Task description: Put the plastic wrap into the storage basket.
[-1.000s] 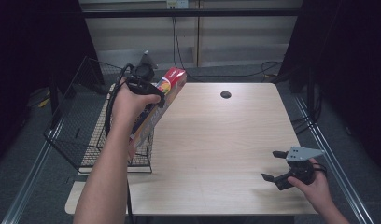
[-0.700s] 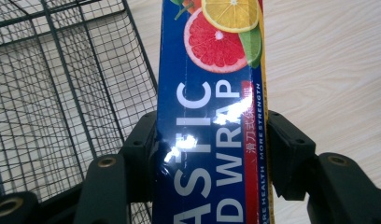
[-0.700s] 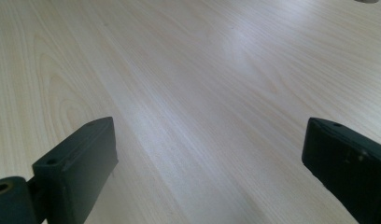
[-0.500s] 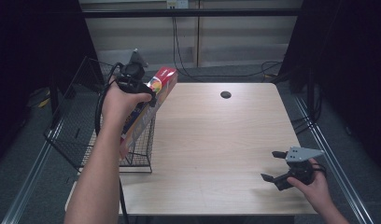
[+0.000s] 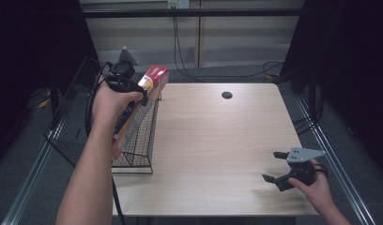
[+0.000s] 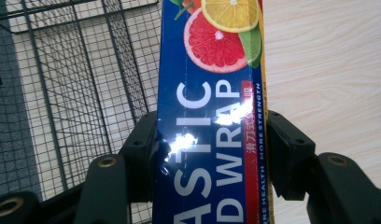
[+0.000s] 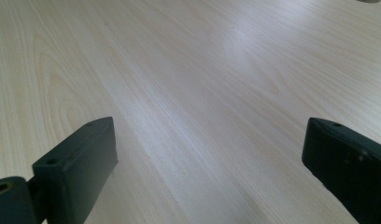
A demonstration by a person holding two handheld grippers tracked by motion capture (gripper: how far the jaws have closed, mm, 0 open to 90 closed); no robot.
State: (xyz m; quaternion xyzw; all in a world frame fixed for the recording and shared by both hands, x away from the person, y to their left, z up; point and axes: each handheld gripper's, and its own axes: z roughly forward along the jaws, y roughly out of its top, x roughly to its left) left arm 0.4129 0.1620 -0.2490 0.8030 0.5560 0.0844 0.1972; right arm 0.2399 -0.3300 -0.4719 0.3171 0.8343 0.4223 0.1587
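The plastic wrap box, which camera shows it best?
The left gripper view: the plastic wrap box shows close up between the left gripper jaws, with its lettering and citrus picture readable. The high view shows it small and tilted over the wire basket, partly behind the hand.

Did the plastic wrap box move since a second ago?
Yes. The plastic wrap box, clamped in the left gripper, moved left off the table to above the wire basket.

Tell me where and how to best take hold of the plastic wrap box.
Grip the plastic wrap box across its narrow width, on the two long side faces, as the left gripper does, pads square on the flat sides. The box is long and slim, so hold it partway along, approaching face-on, clear of the wire basket.
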